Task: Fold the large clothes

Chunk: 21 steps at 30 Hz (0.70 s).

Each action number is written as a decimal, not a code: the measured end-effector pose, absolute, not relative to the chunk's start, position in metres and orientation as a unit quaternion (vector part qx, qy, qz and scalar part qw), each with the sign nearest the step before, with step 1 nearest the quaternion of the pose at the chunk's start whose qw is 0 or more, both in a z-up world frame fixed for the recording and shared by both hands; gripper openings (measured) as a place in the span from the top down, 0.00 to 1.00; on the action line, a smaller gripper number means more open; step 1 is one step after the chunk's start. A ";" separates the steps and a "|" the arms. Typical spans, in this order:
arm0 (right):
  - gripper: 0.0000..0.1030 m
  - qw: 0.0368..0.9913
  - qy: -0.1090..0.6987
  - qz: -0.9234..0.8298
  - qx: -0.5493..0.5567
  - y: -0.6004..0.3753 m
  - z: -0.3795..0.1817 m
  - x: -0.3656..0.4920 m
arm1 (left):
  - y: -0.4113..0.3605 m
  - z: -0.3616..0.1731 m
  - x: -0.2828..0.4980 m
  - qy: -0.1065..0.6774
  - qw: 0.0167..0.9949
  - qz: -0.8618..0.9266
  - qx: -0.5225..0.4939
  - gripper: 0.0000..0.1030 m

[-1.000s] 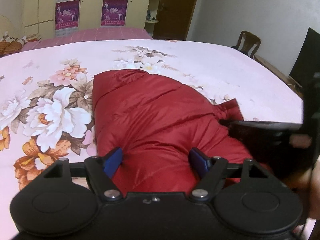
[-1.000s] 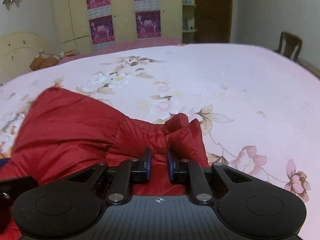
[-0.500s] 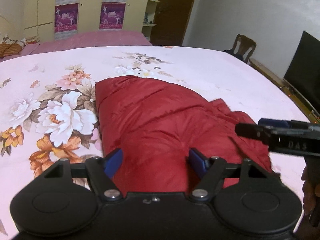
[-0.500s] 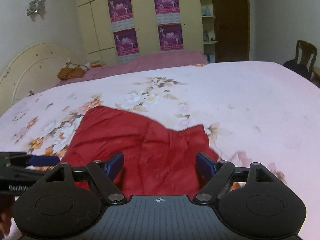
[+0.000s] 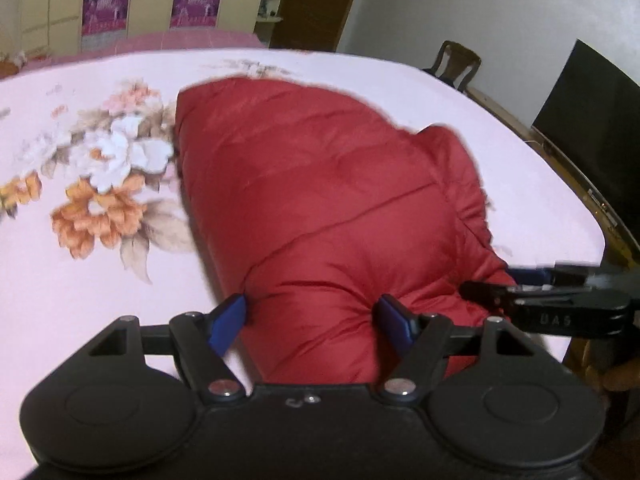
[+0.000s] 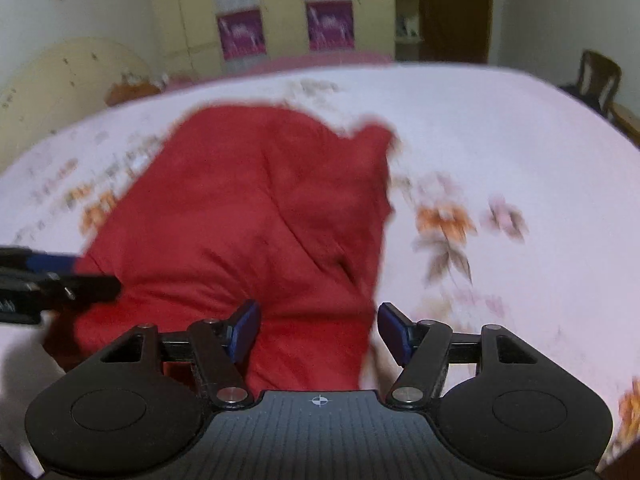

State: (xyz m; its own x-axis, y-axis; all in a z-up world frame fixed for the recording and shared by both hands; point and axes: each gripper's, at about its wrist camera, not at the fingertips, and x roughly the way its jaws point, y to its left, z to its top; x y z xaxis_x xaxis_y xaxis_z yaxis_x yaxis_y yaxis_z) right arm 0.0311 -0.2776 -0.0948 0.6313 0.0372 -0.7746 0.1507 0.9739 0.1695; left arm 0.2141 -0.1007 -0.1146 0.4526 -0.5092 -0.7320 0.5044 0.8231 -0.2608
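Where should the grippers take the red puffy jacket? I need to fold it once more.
Judging by its pose, pinch the near edge of the red jacket, coming from the bed's near side: left gripper and right gripper both straddle that puffy edge, open.

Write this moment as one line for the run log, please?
left tongs: open, near end of red jacket between the pads | right tongs: open, nothing gripped | jacket: bundled on floral bedsheet

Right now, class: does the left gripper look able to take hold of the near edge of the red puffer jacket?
Probably yes. The left gripper is open, with the near end of the red puffer jacket bulging between its blue fingers. Nothing lies between them; the right gripper works the other side.
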 end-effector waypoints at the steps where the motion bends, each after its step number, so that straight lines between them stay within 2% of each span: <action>1: 0.37 0.893 0.431 -0.033 0.124 -0.282 -0.101 0.030 | -0.101 -0.118 0.216 0.434 0.850 -0.298 -0.005 0.30; 7: 0.35 0.887 0.441 -0.024 0.136 -0.289 -0.105 0.037 | -0.104 -0.116 0.223 0.447 0.846 -0.290 -0.007 0.28; 12: 0.35 0.897 0.407 -0.006 0.176 -0.312 -0.071 0.037 | -0.095 -0.101 0.229 0.450 0.846 -0.283 -0.050 0.22; 13: 0.32 0.900 0.398 0.000 0.179 -0.314 -0.065 0.041 | -0.093 -0.098 0.232 0.449 0.846 -0.282 -0.060 0.21; 14: 0.19 0.902 0.391 0.005 0.183 -0.317 -0.061 0.046 | -0.092 -0.096 0.236 0.450 0.845 -0.280 -0.070 0.20; 16: 0.10 0.905 0.378 0.007 0.194 -0.323 -0.056 0.060 | -0.089 -0.095 0.247 0.453 0.845 -0.270 -0.088 0.20; 21: 0.10 0.894 0.388 0.019 0.224 -0.338 -0.067 0.106 | -0.087 -0.104 0.280 0.475 0.831 -0.255 -0.140 0.20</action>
State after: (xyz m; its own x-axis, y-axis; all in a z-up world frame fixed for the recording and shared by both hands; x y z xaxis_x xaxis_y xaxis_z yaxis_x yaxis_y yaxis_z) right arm 0.1063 -0.3381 -0.0673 0.6985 0.2081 -0.6847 0.1392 0.8990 0.4153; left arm 0.2797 -0.0874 -0.1036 0.4189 -0.5563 -0.7177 0.2896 0.8309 -0.4750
